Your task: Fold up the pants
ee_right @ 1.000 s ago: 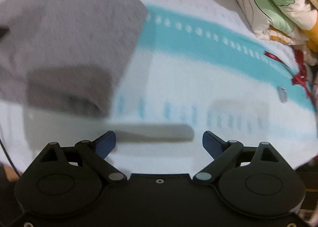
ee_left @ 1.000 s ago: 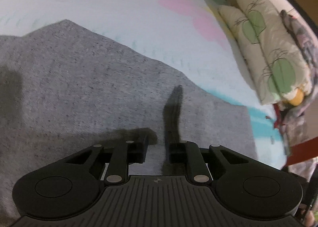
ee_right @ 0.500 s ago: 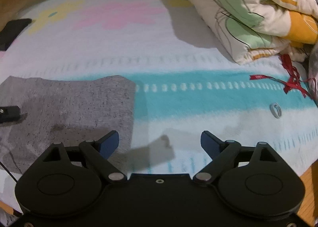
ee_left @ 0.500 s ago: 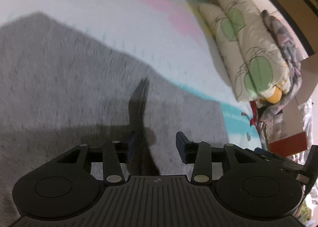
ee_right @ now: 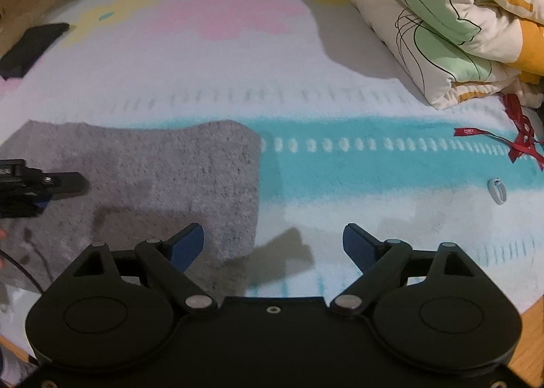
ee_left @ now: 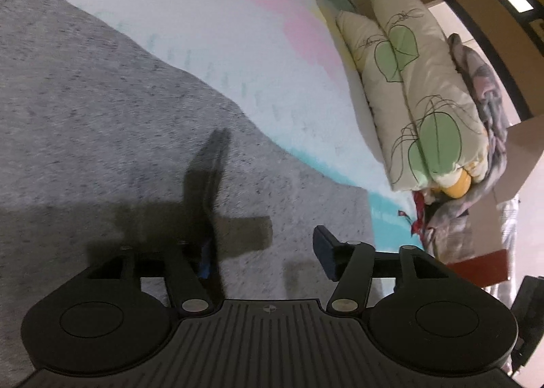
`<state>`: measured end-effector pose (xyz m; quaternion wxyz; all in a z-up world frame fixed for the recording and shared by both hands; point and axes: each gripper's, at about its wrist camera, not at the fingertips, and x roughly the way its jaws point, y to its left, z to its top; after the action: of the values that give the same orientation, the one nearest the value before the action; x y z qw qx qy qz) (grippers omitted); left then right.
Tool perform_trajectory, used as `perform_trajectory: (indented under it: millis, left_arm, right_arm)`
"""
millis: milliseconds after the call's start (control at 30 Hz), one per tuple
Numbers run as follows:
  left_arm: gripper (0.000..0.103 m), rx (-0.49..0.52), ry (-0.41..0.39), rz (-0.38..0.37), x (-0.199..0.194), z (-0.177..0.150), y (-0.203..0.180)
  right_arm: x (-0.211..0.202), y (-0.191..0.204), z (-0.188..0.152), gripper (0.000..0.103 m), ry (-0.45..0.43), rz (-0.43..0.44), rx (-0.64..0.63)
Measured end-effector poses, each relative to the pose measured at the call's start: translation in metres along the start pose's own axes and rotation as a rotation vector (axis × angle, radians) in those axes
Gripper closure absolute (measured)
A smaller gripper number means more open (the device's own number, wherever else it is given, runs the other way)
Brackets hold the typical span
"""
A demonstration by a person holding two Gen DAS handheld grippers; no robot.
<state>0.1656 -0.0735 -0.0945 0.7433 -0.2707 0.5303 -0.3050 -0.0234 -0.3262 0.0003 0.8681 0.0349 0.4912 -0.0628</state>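
- While the grey pants (ee_left: 129, 136) lie flat on the patterned bedspread (ee_left: 210, 14), the left gripper (ee_left: 265, 248) sits low over them; its jaws have just been opening and now stand apart with no cloth pinched between them.
- Ahead of the left tool and to both sides the fabric spreads wide, its far edge running off diagonally toward the folded quilt (ee_left: 418, 92) on the right.
- In the other view, the right gripper (ee_right: 273, 243) hangs with its jaws spread wide and empty; the pants' squared end (ee_right: 238, 184) lies just ahead of its left finger, with bare teal bedspread under the right one.
- Judging by the marled knit, the pants are soft, light and limp: they will drape and sag from any pinch, and a single-layer grab would peel the layers apart.
- Best hold, I judge, is at the corners of that squared end, pinching all layers together.
- One risk is the bedspread beneath: a low pinch could catch it with the cloth.
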Motion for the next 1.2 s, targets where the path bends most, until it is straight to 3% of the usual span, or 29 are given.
perform_trajectory:
  millis: [67,133,167,200,267,433,533,667,867,933,1000,1100,1200]
  left_arm:
    - [0.046,-0.009,0.001,-0.013,0.006,0.001,-0.004]
    - [0.053,-0.017,-0.001,0.004,0.008,-0.001,-0.007]
    - [0.085,-0.018,-0.005,0.025,0.008,-0.002,-0.009]
    - [0.092,-0.005,0.006,0.058,0.008,-0.002,-0.011]
    - [0.094,0.035,0.002,0.104,0.001,-0.005,-0.018]
    - [0.095,0.1,-0.053,0.033,-0.058,-0.006,-0.036]
    - [0.095,0.063,-0.076,0.03,-0.089,0.002,-0.021]
    - [0.095,-0.01,-0.078,0.129,-0.101,0.012,0.02]
    - [0.094,-0.025,-0.017,0.2,-0.075,0.014,0.049]
    - [0.093,-0.009,-0.017,0.203,-0.071,0.014,0.05]
    - [0.091,-0.018,-0.019,0.201,-0.073,0.015,0.051]
    - [0.089,0.005,-0.013,0.206,-0.075,0.018,0.049]
    - [0.083,0.053,-0.053,0.258,-0.088,0.019,0.043]
  right_arm:
    - [-0.002,-0.001,0.002,0.013,-0.011,0.01,0.013]
    - [-0.004,-0.001,0.003,0.013,-0.018,0.014,0.023]
    - [-0.004,-0.002,0.004,0.013,-0.019,0.016,0.03]
    - [-0.004,-0.002,0.004,0.013,-0.019,0.018,0.037]
    - [-0.005,-0.005,0.006,0.013,-0.018,0.016,0.054]
    - [-0.009,-0.013,0.011,0.013,-0.041,-0.003,0.1]
    - [-0.008,-0.016,0.014,0.013,-0.046,0.006,0.128]
    - [0.0,-0.008,0.018,0.013,-0.03,0.007,0.128]
    - [0.014,0.031,0.026,0.014,-0.018,0.007,0.041]
    - [0.019,0.047,0.028,0.022,-0.015,-0.001,0.002]
    - [0.026,0.063,0.029,0.04,-0.007,0.002,-0.037]
    - [0.045,0.08,0.028,0.058,0.038,0.015,-0.067]
    - [0.069,0.085,0.022,0.056,0.087,-0.013,-0.097]
